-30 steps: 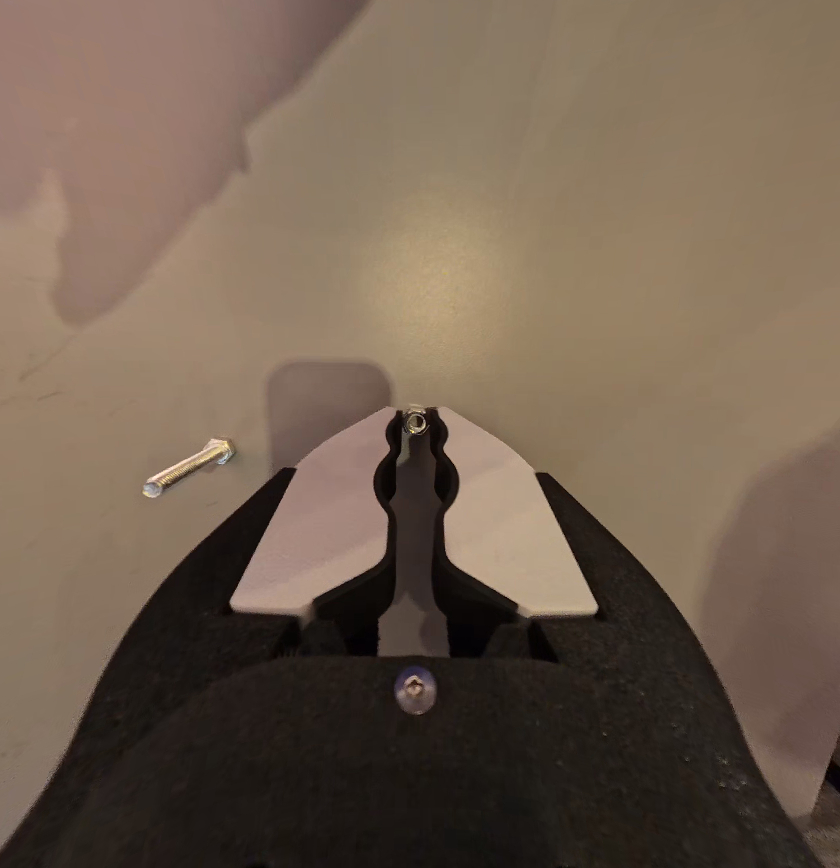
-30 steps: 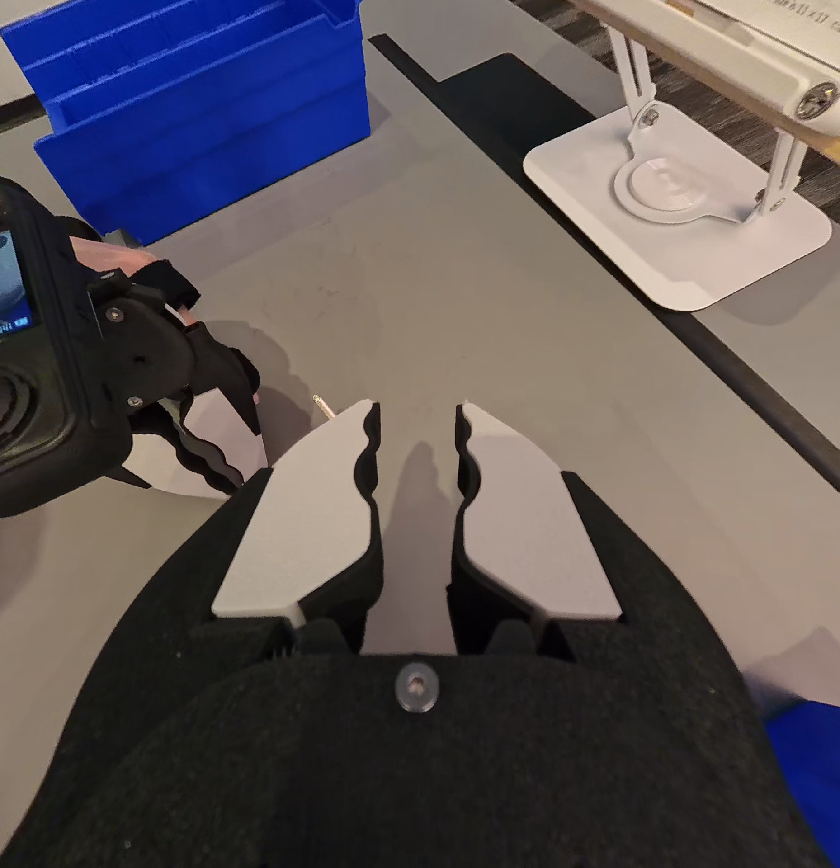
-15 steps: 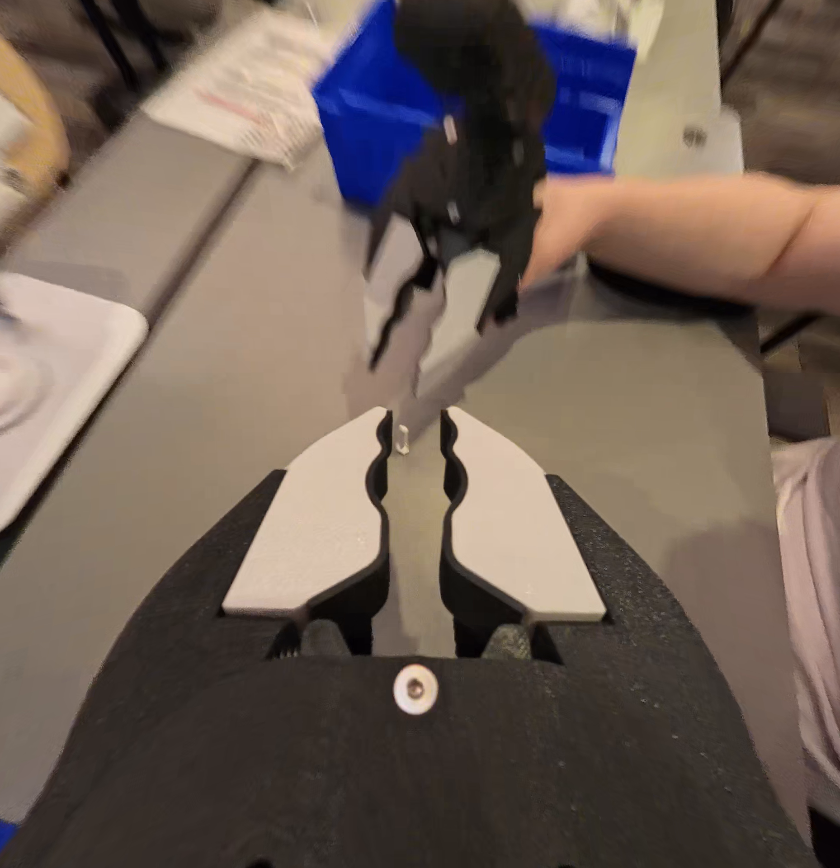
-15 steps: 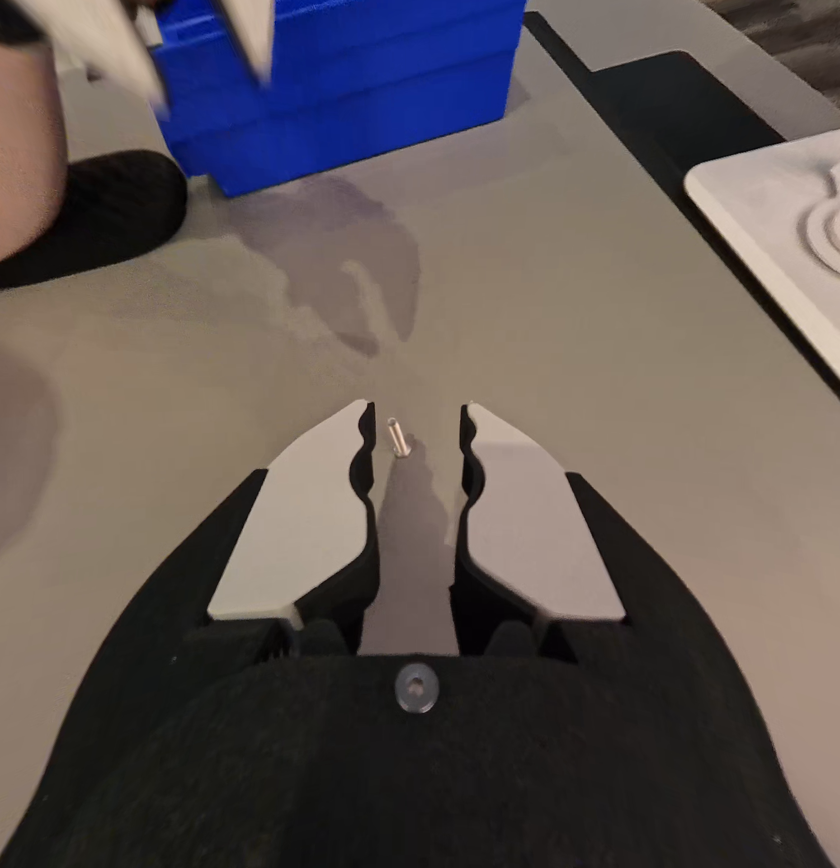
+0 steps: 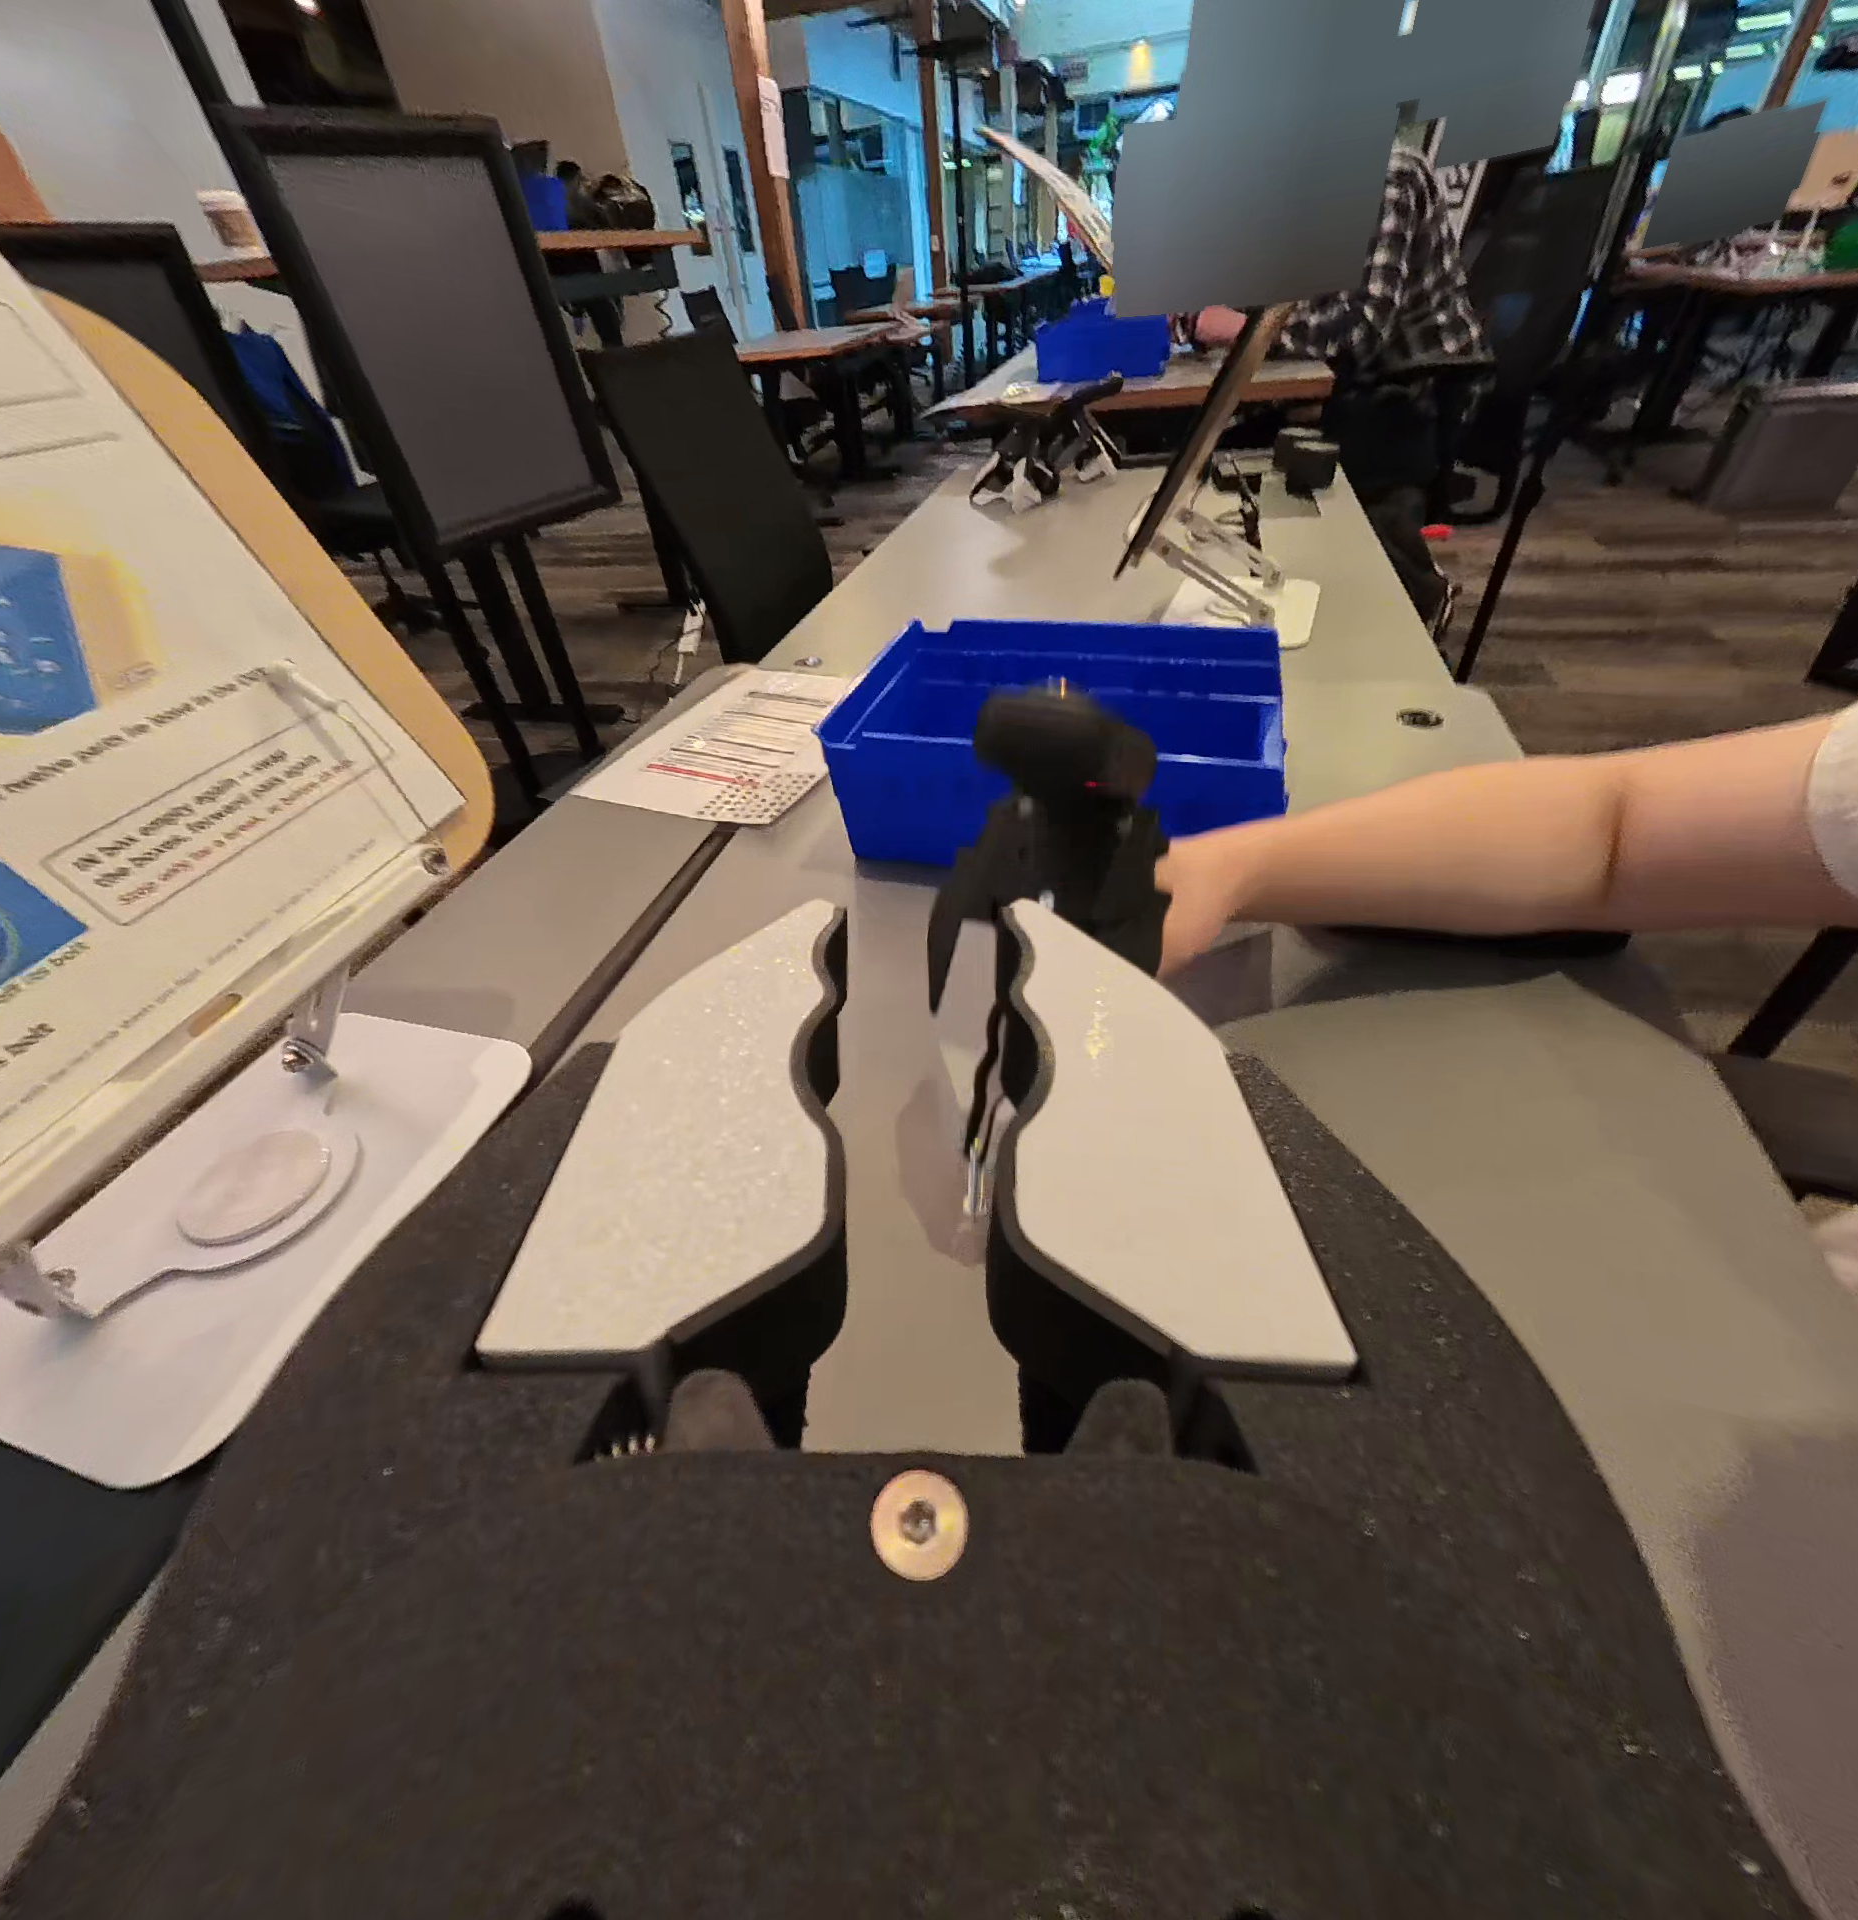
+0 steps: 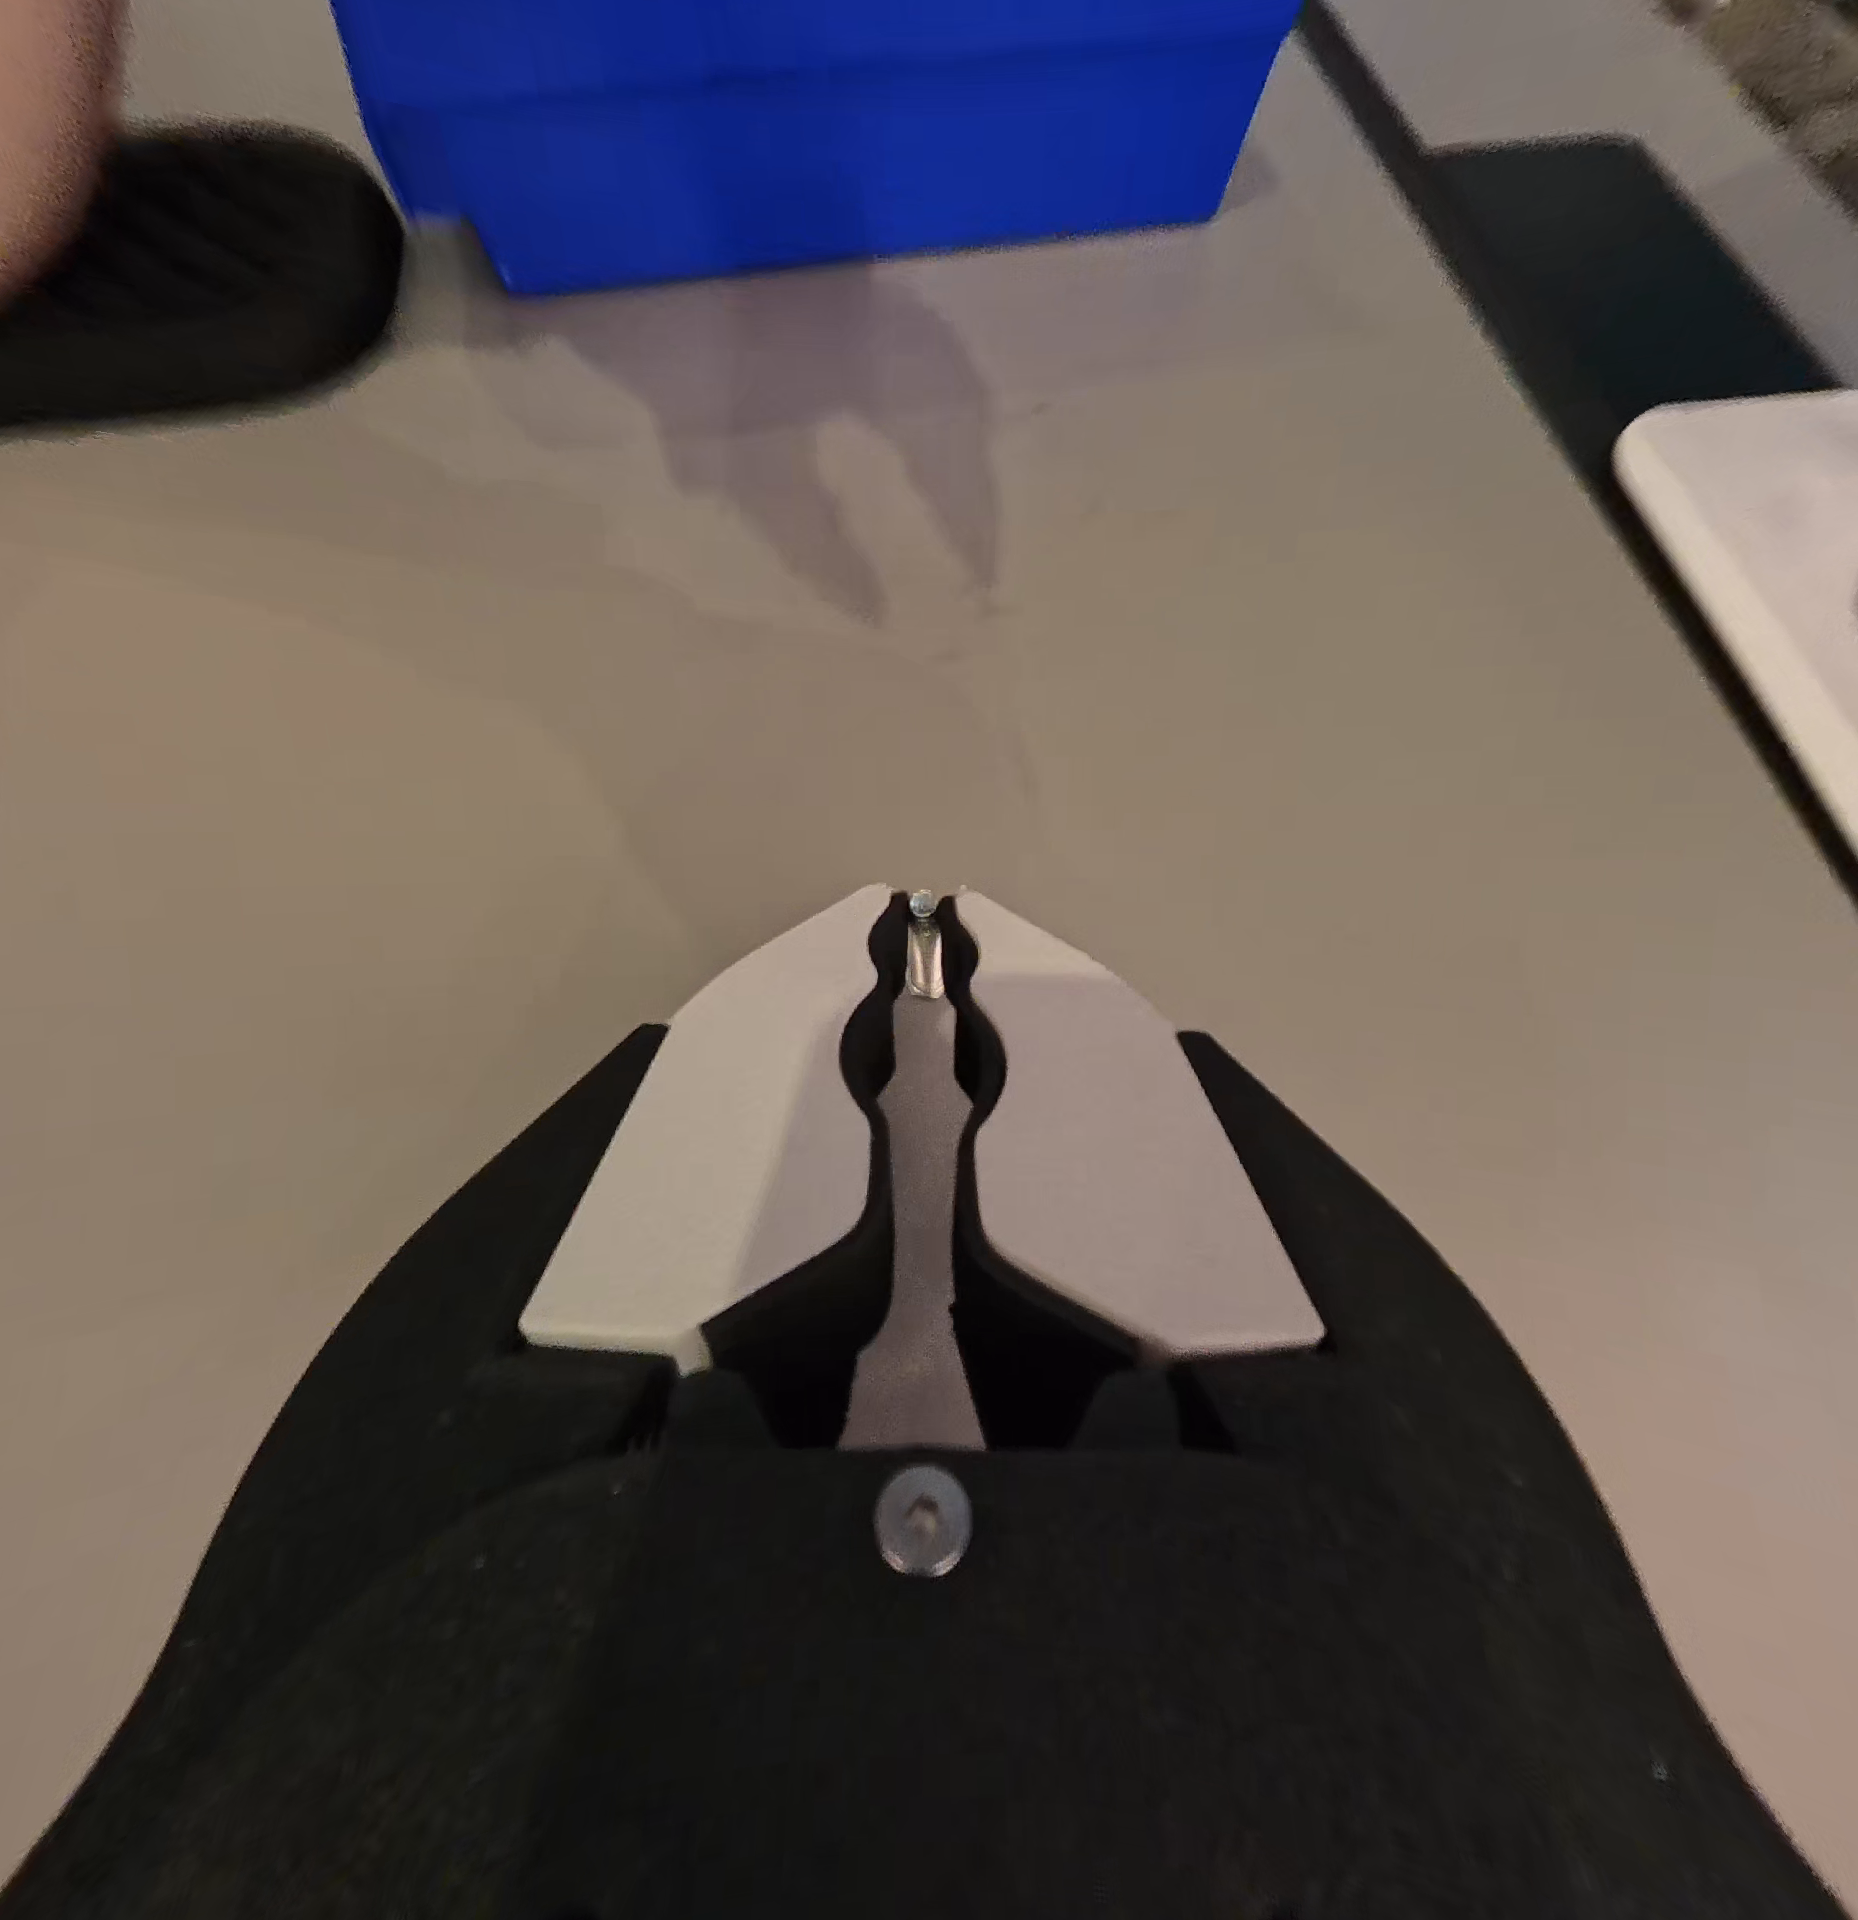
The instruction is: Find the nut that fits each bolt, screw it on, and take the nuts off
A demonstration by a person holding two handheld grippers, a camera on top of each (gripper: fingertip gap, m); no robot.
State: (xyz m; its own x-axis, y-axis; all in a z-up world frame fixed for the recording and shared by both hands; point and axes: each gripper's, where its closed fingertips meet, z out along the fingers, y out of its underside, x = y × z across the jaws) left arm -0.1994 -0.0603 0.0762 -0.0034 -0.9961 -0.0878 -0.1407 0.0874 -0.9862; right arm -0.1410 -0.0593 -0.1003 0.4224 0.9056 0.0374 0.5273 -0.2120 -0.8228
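Grey and matte, the long bench (image 6: 1268, 727) runs away toward an open workroom of desks and dark screens, with a white-based sign stand (image 5: 239, 1226) on its left side.

Right gripper (image 6: 923, 902): its pale fingers are drawn nearly together at the tips and pinch a small silvery threaded bolt (image 6: 922, 951), which lies along the slot between them, one end poking just past the tips. In the left wrist view the same bolt (image 5: 975, 1195) hangs below the far gripper (image 5: 992, 1127), close over the bench.

Left gripper (image 5: 920, 914): its fingers stand moderately apart with nothing visible between them; no nut shows in either view.

The step in hand looks like securing the bolt so that a nut can be offered to it. To do it well, I would keep the pinch firm on the shank and leave a good length of thread free at one end. The bolt should also stay steady and square to the other gripper, since a slender round part can roll or tilt in a tip grip.

At the far end sits a blue plastic bin (image 5: 1060, 748) with an inner ledge. What can be seen of its inside looks empty, but its floor is mostly hidden. The right wrist view shows only its near wall (image 6: 821, 156).
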